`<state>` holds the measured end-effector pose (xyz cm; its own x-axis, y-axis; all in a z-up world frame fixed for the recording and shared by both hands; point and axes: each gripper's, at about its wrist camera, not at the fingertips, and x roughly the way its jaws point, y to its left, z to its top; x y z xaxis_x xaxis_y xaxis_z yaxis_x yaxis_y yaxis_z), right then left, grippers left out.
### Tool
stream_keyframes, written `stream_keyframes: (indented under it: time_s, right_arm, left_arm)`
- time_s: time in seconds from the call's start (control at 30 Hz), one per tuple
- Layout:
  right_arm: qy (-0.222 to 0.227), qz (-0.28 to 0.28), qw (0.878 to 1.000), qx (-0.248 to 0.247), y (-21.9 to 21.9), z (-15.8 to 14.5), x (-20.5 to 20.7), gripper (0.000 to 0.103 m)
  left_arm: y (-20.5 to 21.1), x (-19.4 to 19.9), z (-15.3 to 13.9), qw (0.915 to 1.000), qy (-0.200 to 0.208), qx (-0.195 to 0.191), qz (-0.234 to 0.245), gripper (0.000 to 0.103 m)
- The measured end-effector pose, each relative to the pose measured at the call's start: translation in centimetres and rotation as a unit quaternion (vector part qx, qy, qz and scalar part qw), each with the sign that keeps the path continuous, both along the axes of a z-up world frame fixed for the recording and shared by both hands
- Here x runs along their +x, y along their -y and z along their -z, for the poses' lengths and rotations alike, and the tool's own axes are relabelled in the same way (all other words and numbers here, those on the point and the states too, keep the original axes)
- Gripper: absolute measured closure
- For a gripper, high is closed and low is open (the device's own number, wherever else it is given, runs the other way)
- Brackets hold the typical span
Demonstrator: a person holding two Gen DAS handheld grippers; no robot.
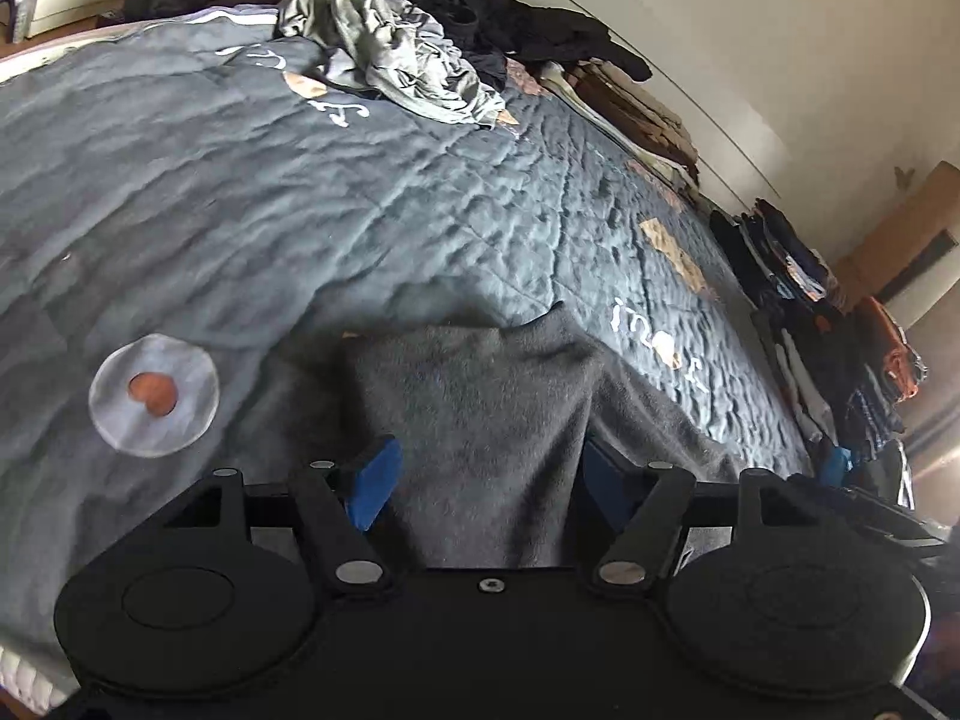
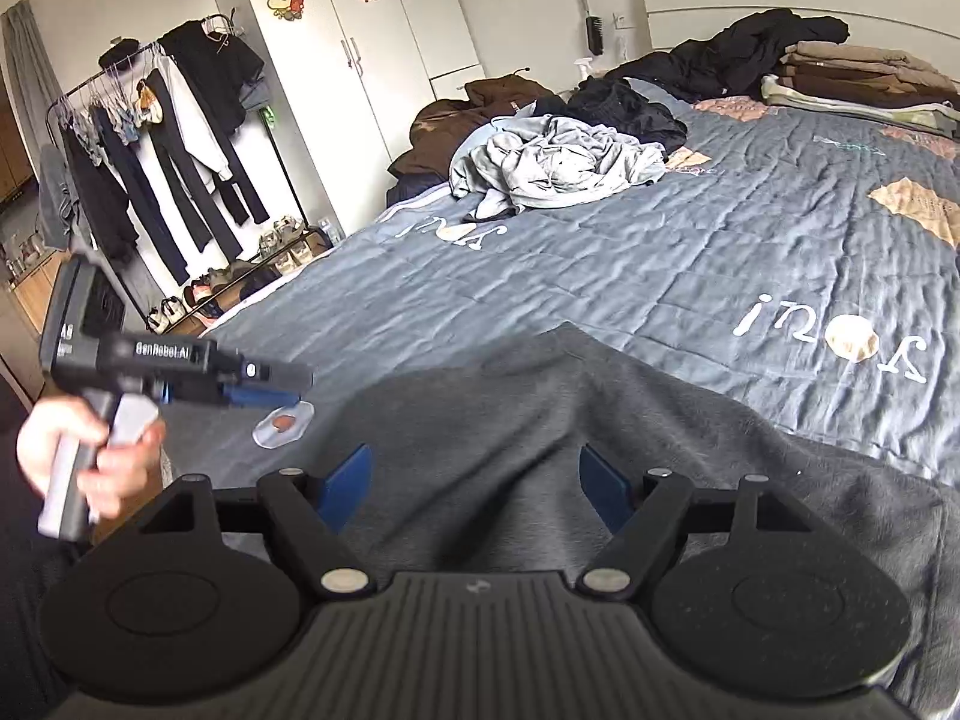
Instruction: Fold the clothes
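Spreading across the near edge of the grey quilted bedspread (image 2: 600, 264), the dark grey fleece garment (image 2: 540, 450) looks soft, thick and limp; you should expect it to sag and drape, not slide. Take it at a hem or corner. Your left gripper (image 1: 483, 480) and right gripper (image 2: 474, 489) both stand spread, pinching nothing, fleece below them.
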<state>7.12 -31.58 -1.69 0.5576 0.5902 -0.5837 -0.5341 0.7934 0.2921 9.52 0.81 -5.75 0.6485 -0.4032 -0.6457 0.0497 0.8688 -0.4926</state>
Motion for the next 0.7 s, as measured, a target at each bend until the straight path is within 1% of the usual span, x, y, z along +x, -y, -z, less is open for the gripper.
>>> stream_keyframes:
  time_s: [0.07,0.13,0.17,0.2,0.3,0.37,0.43,0.5,0.57,0.67,0.7]
  right_arm:
    - [0.004,0.007,1.000,-0.010,-0.7,-0.5,-1.5,0.027]
    - [0.012,0.013,1.000,-0.025,-1.2,-0.9,-3.5,0.027]
    - [0.012,0.021,0.999,-0.029,-1.3,-1.1,-4.4,0.027]
    - [0.011,0.031,0.999,-0.033,-1.4,-1.2,-5.3,0.027]
    - [-0.001,0.073,0.997,-0.027,-1.1,-1.3,-7.8,0.027]
    - [-0.008,0.100,0.995,-0.020,-0.9,-1.4,-9.4,0.027]
    - [-0.007,0.110,0.994,-0.021,-1.2,-1.4,-11.1,0.027]
    - [0.000,0.115,0.993,-0.033,-1.9,-1.6,-12.5,0.027]
    - [0.008,0.120,0.992,-0.046,-2.6,-1.7,-13.8,0.027]
    - [0.019,0.119,0.992,-0.047,-3.5,-2.1,-15.2,0.027]
    - [0.020,0.119,0.992,-0.042,-3.5,-2.2,-15.4,0.027]
  left_arm:
    - [1.1,-1.3,0.1,0.9984,0.004,0.057,0.001,0.036]
    - [2.3,-2.0,0.2,0.9938,0.017,0.110,0.008,0.031]
    - [2.8,-2.5,0.2,0.9913,0.025,0.129,0.008,0.028]
    - [3.1,-2.8,0.4,0.9906,0.029,0.133,0.007,0.027]
    - [3.5,-3.2,0.9,0.9919,0.029,0.123,0.009,0.026]
    - [3.6,-3.6,1.3,0.9937,0.027,0.108,0.012,0.026]
    - [3.4,-4.0,1.9,0.9964,0.022,0.081,0.015,0.026]
    - [2.8,-4.1,2.6,0.9990,0.014,0.041,0.016,0.026]
    - [2.0,-4.3,3.5,1.0000,-0.001,-0.003,0.001,0.026]
    - [0.9,-4.8,4.9,0.9966,-0.025,-0.074,-0.028,0.026]
    - [0.5,-5.1,5.2,0.9949,-0.030,-0.089,-0.035,0.026]
